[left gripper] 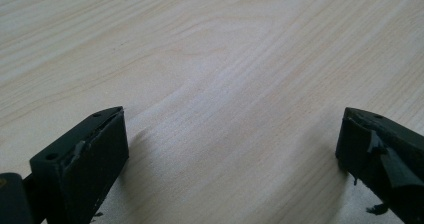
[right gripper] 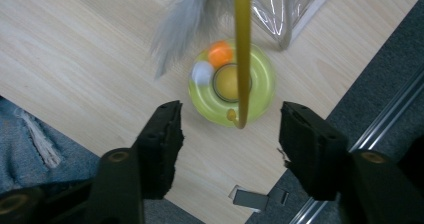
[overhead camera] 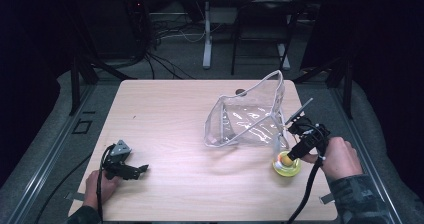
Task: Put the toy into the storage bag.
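A yellow-green ring toy (overhead camera: 286, 170) (right gripper: 260, 84) lies near the table's front right, with an orange ball (right gripper: 220, 53) and a white ball (right gripper: 202, 73) in its track. A yellow stick (right gripper: 243, 44) with a grey feather tuft (right gripper: 180, 14) hangs down over the ring, and its hooked end sits just ahead of my right gripper (overhead camera: 291, 155) (right gripper: 230, 134). Those jaws stand partly apart on either side of the stick's end without touching it. A clear plastic bag (overhead camera: 247, 119) stands open behind the ring. My left gripper (overhead camera: 142, 168) (left gripper: 232, 149) rests open and empty on the wood at the front left.
The table's right edge (right gripper: 320, 149) runs close beside the ring toy, with grey floor and a metal rail beyond. A small metal clip (right gripper: 255, 198) sits at that edge. Desk and chair legs (overhead camera: 207, 39) stand behind the table.
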`<state>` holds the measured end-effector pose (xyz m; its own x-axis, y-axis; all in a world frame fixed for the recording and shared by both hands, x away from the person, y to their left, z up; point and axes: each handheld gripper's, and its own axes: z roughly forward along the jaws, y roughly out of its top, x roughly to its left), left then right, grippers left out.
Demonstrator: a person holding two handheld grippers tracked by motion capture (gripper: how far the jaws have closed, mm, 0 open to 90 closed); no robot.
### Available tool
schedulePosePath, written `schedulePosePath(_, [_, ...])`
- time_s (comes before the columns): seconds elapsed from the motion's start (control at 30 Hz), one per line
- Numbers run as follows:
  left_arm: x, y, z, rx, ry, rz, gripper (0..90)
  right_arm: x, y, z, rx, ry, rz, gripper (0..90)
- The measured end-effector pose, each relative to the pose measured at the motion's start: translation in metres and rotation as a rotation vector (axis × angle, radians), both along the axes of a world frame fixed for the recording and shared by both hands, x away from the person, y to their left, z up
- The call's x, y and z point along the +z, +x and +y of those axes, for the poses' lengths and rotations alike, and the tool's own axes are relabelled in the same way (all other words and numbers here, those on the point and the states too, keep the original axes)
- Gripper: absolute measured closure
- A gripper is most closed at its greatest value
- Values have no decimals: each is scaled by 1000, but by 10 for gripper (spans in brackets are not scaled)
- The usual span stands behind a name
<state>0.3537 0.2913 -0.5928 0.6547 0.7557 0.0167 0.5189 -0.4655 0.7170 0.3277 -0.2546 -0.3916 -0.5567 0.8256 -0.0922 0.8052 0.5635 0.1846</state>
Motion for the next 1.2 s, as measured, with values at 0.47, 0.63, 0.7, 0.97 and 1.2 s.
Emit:
schedulePosePath(0.47, [0, 0, 0, 0, 0, 0, 4, 2, 7, 5, 7, -38, -9, 763])
schedulePosePath(0.63, [0, 0, 0, 0, 0, 0, 4, 0, 10, 2, 10, -35, 15, 828])
schedulePosePath(0.7, [0, 0, 0, 0, 0, 0, 4, -3, 11, -1, -10, -15, 6, 830])
schedulePosePath(0.97, [0, 0, 0, 0, 0, 0, 4, -4, 13, -4, -8, -23, 29, 872])
schedulePosePath(1.2, [0, 0, 0, 0, 0, 0, 4, -3, 13, -5, -2, 3, 40, 873])
